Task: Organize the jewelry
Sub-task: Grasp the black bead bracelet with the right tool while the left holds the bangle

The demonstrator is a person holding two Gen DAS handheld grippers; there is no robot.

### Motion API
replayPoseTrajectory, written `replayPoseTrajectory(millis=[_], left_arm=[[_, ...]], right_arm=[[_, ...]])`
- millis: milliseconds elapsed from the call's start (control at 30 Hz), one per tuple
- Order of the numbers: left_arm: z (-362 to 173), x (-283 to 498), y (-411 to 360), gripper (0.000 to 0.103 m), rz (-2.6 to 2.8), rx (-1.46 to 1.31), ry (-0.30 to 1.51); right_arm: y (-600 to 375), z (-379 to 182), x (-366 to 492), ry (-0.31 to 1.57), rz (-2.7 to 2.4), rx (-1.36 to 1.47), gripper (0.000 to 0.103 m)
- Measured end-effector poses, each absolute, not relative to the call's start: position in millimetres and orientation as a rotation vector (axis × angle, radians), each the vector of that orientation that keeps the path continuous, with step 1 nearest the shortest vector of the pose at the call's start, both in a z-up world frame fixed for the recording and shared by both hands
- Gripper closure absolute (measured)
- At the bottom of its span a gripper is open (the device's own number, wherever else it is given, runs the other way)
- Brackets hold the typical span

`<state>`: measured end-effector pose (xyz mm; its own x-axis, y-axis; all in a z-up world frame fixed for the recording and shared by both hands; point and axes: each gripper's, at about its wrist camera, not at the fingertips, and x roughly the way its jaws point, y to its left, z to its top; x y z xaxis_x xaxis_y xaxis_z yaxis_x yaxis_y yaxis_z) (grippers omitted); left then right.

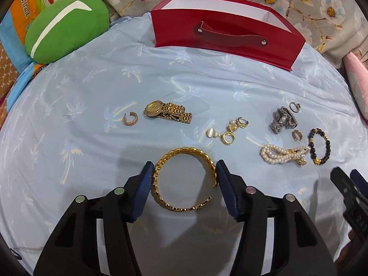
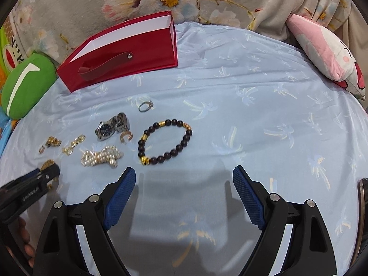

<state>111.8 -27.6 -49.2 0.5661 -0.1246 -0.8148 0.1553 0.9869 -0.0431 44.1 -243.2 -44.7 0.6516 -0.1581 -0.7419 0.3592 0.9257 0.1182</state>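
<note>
left gripper (image 1: 184, 172): fingers spread to either side of the gold bangle (image 1: 184, 181), blue pads (image 1: 145, 184) at or just beside its outer rim on both sides; whether they press it cannot be told. the bangle lies flat on the light blue bedsheet (image 1: 92, 138), its open ends toward the near right.

right gripper (image 2: 184, 184): wide open, nothing between its pads, over bare sheet. just beyond it lies the dark bead bracelet (image 2: 164, 140) with gold spacers, apart from the fingertips.

middle ground, left wrist view, left to right: a small gold hoop earring (image 1: 130, 119); a gold watch (image 1: 168, 112) on its side; a cluster of gold earrings (image 1: 227, 130) with a pale stone; a pearl strand (image 1: 283, 154) bunched up, touching or just beside the bead bracelet; a silver watch (image 1: 283, 119) with a small gold ring (image 1: 296, 135) near it and a silver ring (image 1: 294, 107) just beyond.

far: a red box (image 1: 225, 39), open at the top with a white inside and a strap handle on its front, stands on the sheet well apart from the jewelry. nothing can be seen inside it from either view. a green cushion (image 1: 66, 27) sits at far left, a pink cushion (image 2: 326, 55) at far right, and a floral blanket (image 2: 92, 4) lies behind.
</note>
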Motion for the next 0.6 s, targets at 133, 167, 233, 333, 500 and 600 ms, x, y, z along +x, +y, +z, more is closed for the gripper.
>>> replayPoseTrajectory(millis=[133, 167, 233, 333, 500, 600], left_arm=[[-44.9, 107.3, -20.8, 0.049, -0.176, 0.009, 0.955], [-43.3, 106.3, -18.8, 0.049, -0.175, 0.004, 0.952], [-40.8, 104.8, -15.6, 0.049, -0.174, 0.000, 0.946], [-38.5, 104.1, -11.8, 0.049, -0.172, -0.006, 0.942], [-41.4, 104.9, -8.2, 0.049, -0.168, -0.011, 0.951], [-43.6, 105.5, -7.4, 0.049, -0.168, -0.012, 0.956]], right_arm=[[-248.3, -46.6, 60.2, 0.820, -0.287, 0.292, 0.023], [-248.7, -47.9, 63.7, 0.828, -0.283, 0.296, 0.023], [-250.1, -51.3, 72.4, 0.842, -0.274, 0.313, 0.023], [-248.5, -55.3, 82.5, 0.855, -0.279, 0.309, 0.023], [-241.5, -56.7, 93.5, 0.857, -0.295, 0.259, 0.026], [-237.3, -56.9, 98.2, 0.857, -0.300, 0.220, 0.042]])
